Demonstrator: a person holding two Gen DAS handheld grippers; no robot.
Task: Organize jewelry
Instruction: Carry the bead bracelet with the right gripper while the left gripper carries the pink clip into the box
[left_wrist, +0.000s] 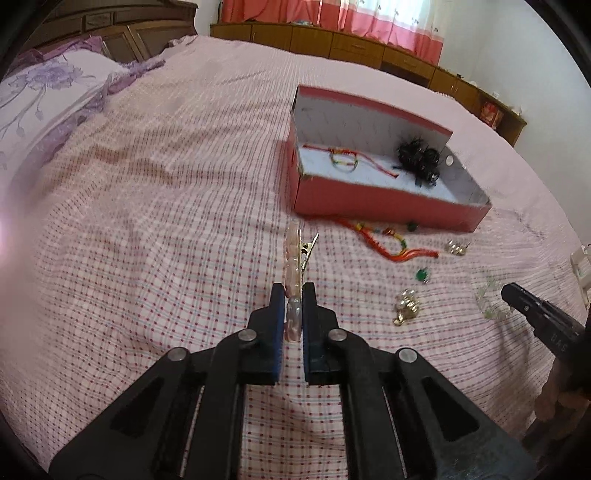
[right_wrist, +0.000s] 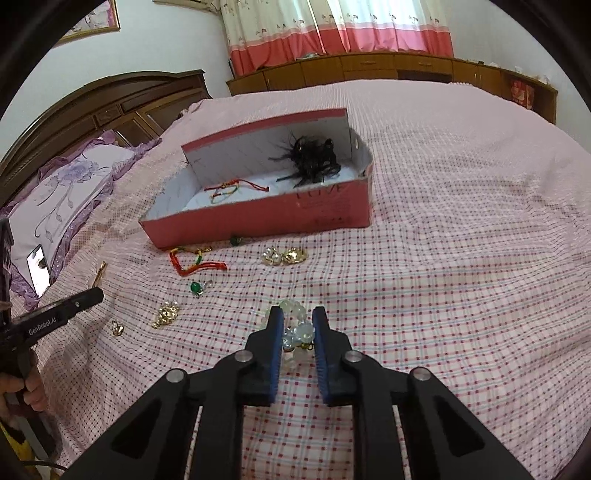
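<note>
A bed (right_wrist: 461, 221) in a pink checked cover is spreading out ahead of the jaws and beneath them. Far ahead, low wooden cabinets (right_wrist: 369, 68) are running along the wall, with pink-and-cream curtains (right_wrist: 332, 26) hanging above them and letting daylight through. Ahead and left of the jaws, a dark carved headboard (right_wrist: 110, 107) is standing behind a lilac floral pillow (right_wrist: 70, 192). A framed picture (right_wrist: 98, 18) is hanging on the white wall (right_wrist: 166, 44).

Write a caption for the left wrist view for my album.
Left gripper clamps a pale pink beaded hair clip above the checked bedspread, the open red cardboard box ahead.
</note>
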